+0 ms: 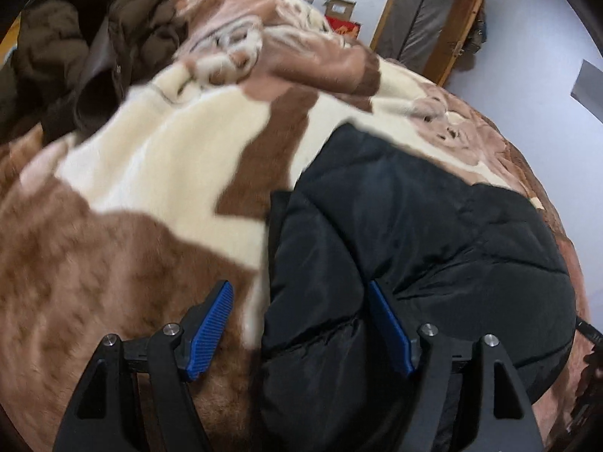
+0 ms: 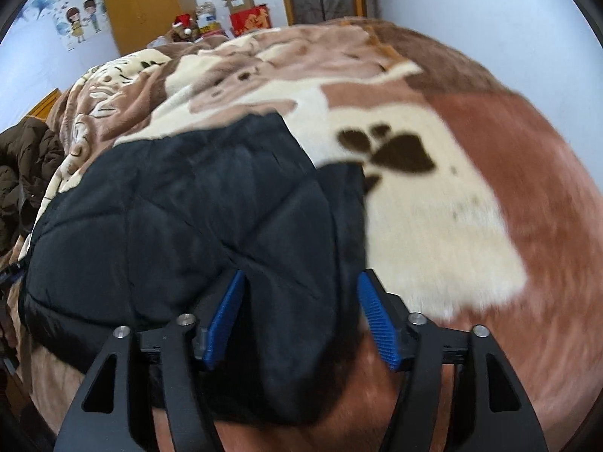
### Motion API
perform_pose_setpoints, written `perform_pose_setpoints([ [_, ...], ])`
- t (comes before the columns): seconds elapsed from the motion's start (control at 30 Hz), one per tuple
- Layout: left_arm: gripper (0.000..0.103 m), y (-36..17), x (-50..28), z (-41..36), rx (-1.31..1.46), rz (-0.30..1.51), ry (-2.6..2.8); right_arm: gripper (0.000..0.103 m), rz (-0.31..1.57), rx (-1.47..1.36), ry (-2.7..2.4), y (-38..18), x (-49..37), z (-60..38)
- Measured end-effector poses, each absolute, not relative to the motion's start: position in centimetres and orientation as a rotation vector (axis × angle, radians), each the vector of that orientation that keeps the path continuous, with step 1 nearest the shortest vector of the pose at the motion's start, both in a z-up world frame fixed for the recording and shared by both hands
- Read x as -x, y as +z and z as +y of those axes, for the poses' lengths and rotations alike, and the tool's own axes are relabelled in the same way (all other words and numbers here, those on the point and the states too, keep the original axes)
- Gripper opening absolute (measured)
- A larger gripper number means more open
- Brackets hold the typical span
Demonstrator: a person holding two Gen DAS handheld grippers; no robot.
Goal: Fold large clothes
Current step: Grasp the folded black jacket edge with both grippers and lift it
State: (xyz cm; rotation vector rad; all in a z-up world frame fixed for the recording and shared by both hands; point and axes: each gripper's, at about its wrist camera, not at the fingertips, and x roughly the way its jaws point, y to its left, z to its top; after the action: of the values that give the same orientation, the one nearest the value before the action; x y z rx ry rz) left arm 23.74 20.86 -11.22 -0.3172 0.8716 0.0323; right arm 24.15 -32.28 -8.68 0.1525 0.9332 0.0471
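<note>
Black quilted jacket (image 1: pixel 414 233) lies near the blanket's (image 1: pixel 150 158) front edge, my left gripper (image 1: pixel 299 324) and right gripper (image 2: pixel 301 316) both released astride its near corners, ready, I judge, to pinch for folding.

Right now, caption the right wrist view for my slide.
Open right gripper straddling a folded black quilted puffer jacket on a brown-and-cream plush blanket.

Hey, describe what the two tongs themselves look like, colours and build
Both match. The left tongs and right tongs each have two matte black angular arms with triangular cut-outs, silver round bolt heads at the pivots, and bright blue ribbed finger pads shaped as flat slanted plates. No markings, sleeves or cables are clearly visible on them.
</note>
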Motion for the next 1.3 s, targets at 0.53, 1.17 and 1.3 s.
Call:
perform_pose_setpoints([
  [0.53,0.079,-10.4,-25.4,22.2,0.413,0.867,-0.030,0.073,0.993,-0.305,0.104,-8.9,-26.2,-34.0],
  [1.17,0.089,-15.4,-28.0,21.3,0.521,0.959,-0.090,0.065,1.051,-0.415,0.188,-12.0,-27.8,-34.2],
  [1.3,0.090,-15.8,-28.7,21.3,0.535,0.964,-0.102,0.064,1.058,-0.420,0.202,-12.3,-27.9,-34.3],
])
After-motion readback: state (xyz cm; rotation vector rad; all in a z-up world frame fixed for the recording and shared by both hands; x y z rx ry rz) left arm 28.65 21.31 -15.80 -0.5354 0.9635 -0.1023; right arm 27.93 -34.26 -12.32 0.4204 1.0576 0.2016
